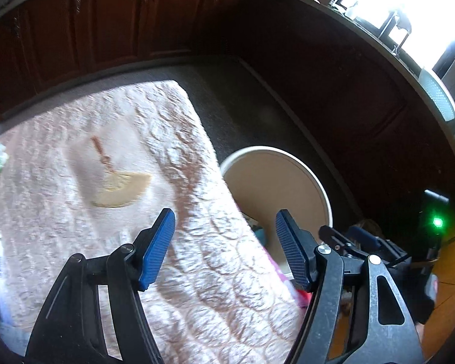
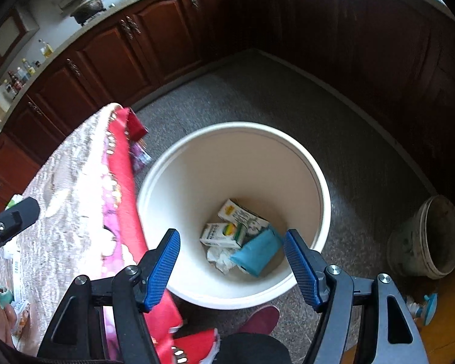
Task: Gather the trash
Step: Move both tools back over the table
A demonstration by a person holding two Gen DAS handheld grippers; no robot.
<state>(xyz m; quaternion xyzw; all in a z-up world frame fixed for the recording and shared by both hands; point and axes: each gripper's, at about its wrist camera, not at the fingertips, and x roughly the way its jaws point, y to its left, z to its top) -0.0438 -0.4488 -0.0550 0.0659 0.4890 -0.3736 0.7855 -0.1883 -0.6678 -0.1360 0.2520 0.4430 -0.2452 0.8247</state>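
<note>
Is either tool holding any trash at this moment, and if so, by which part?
Nothing is held. The left tool is open over the tablecloth; the right tool is open above the white bin, where the cartons already lie.

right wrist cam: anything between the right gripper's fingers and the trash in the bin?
Nothing. In the right wrist view the right gripper hangs open over the white bin; only air separates it from the cartons and blue pack at the bottom.

Left gripper (image 1: pixel 226 244) and right gripper (image 2: pixel 232 265): jaws apart, empty, angled downward.
</note>
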